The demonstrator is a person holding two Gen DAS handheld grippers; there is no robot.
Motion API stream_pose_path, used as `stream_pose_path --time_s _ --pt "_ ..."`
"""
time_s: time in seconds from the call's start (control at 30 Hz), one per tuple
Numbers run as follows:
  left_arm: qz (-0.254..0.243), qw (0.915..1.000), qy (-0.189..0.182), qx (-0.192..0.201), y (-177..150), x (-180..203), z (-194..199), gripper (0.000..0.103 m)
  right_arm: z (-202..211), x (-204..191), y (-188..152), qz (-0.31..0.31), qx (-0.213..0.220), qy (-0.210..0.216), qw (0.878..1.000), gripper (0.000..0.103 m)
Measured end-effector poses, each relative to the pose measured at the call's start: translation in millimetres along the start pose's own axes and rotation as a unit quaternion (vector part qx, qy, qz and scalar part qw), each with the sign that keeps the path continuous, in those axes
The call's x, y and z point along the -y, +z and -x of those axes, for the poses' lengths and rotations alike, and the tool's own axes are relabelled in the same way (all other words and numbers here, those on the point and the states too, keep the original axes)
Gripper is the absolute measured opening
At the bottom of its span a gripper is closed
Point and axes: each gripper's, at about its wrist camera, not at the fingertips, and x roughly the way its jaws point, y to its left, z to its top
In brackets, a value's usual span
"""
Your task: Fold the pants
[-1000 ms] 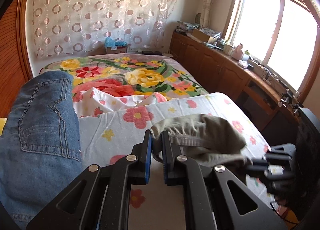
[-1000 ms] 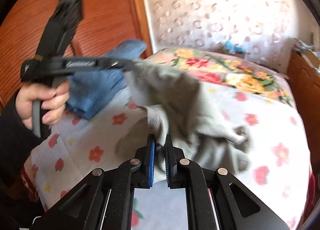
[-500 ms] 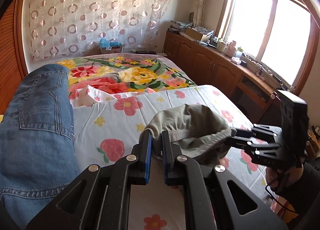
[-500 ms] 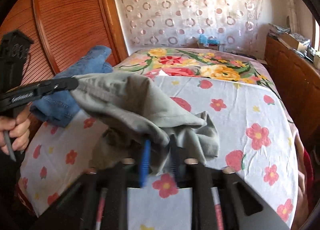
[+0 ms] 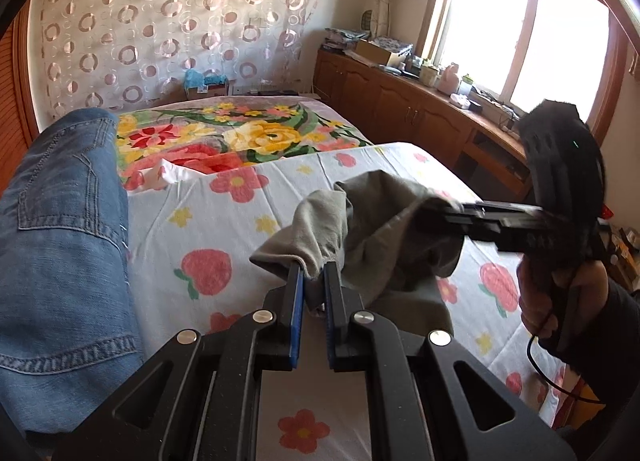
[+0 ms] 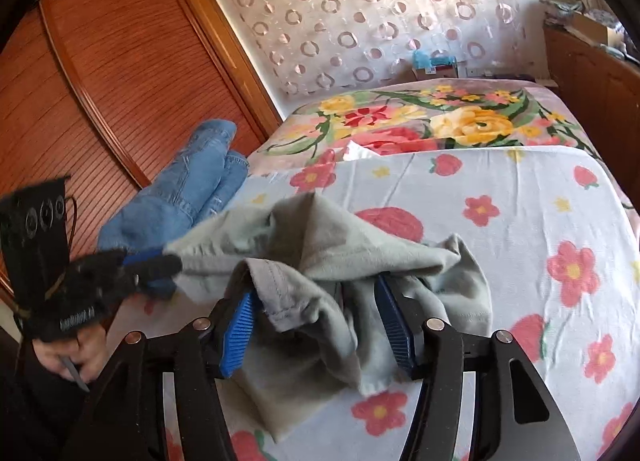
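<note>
In the left wrist view, the left tool (image 5: 311, 275), angled down over the bed (image 5: 224, 229), pinches the grey pants (image 5: 360, 229); the right tool (image 5: 448, 213) reaches in from 3 o'clock. In the right wrist view, the right tool (image 6: 316, 301) is opening, with the pants draped loosely between its jaws.

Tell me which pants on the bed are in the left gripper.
The grey pants, pinched in the left gripper. The jeans lie untouched at the bed's edge.
</note>
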Motion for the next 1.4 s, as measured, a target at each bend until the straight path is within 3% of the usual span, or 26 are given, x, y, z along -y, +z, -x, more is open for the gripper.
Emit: stream_pose_path --time_s 0.1,0.17,0.2,0.37,0.5,0.6,0.73,0.8,0.9,1.13,1.23,1.33,1.4 --pt "-0.003 1.0 -0.006 0.001 0 1 0 0.01 -5 15 3 -0.037 0.0 0.004 0.999 0.059" --pt "-0.003 0.9999 -0.011 0.004 4 1 0 0.01 -8 21 6 -0.056 0.002 0.014 0.998 0.025" --pt "-0.002 0.9999 -0.01 0.011 8 1 1 0.01 -10 22 9 -0.058 -0.001 0.017 0.998 0.015" --pt "0.01 0.9986 -0.007 0.052 44 -3 11 0.01 -4 20 33 -0.025 0.03 0.012 0.999 0.013" --pt "-0.004 0.9942 0.014 0.107 104 1 28 0.009 15 8 82 0.023 0.077 -0.014 0.997 0.012" --pt "-0.011 0.9863 0.028 0.162 156 5 54 0.009 40 -6 128 0.066 0.127 -0.036 0.989 0.011" --pt "-0.031 0.9795 0.038 0.196 180 16 82 0.009 81 -26 160 0.111 0.197 -0.055 0.973 0.011" --pt "-0.052 0.9776 0.047 0.198 171 24 89 0.009 94 -30 161 0.12 0.213 -0.055 0.968 0.011" --pt "-0.07 0.982 0.052 0.167 131 30 84 0.009 100 -31 136 0.13 0.208 -0.048 0.968 0.011" --pt "-0.063 0.9954 0.061 0.038 -4 27 40 0.009 59 -9 16 0.114 0.063 -0.018 0.991 0.011" --pt "-0.048 0.9971 0.057 0.015 -40 31 35 0.009 44 -9 -33 0.113 0.008 -0.012 0.994 0.011" --pt "-0.042 0.9975 0.057 0.006 -59 39 38 0.009 39 -11 -58 0.11 -0.017 -0.015 0.994 0.011" --pt "-0.038 0.9978 0.054 0.01 -63 44 43 0.009 36 -16 -54 0.111 -0.019 -0.013 0.994 0.012"
